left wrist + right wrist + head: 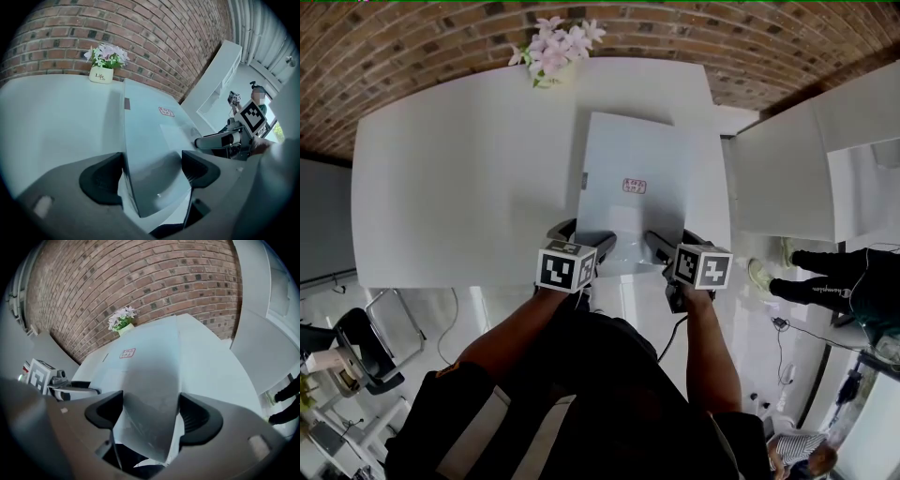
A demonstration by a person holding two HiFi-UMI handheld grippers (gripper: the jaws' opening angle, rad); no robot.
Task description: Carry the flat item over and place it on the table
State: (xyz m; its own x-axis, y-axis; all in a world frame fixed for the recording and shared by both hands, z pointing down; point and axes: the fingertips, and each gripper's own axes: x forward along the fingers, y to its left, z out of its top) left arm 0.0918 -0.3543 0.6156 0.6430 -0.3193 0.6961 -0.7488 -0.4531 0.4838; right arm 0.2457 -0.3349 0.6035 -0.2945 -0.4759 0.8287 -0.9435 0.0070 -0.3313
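Note:
The flat item (630,173) is a thin white panel with a small red label. Most of it lies on the white table (450,178), and its near edge reaches the table's front edge. My left gripper (584,236) holds the near left corner and my right gripper (673,242) the near right corner. In the left gripper view the flat item (150,140) fills the gap of the left gripper (153,168), touching both pads. The right gripper view shows the same: the flat item (147,380) spans the right gripper (151,411) from pad to pad.
A small pot of pink flowers (553,52) stands at the table's far edge against the brick wall (412,47). A white counter (787,169) sits to the right, with a person's dark legs (834,281) beside it. A chair (366,347) is at lower left.

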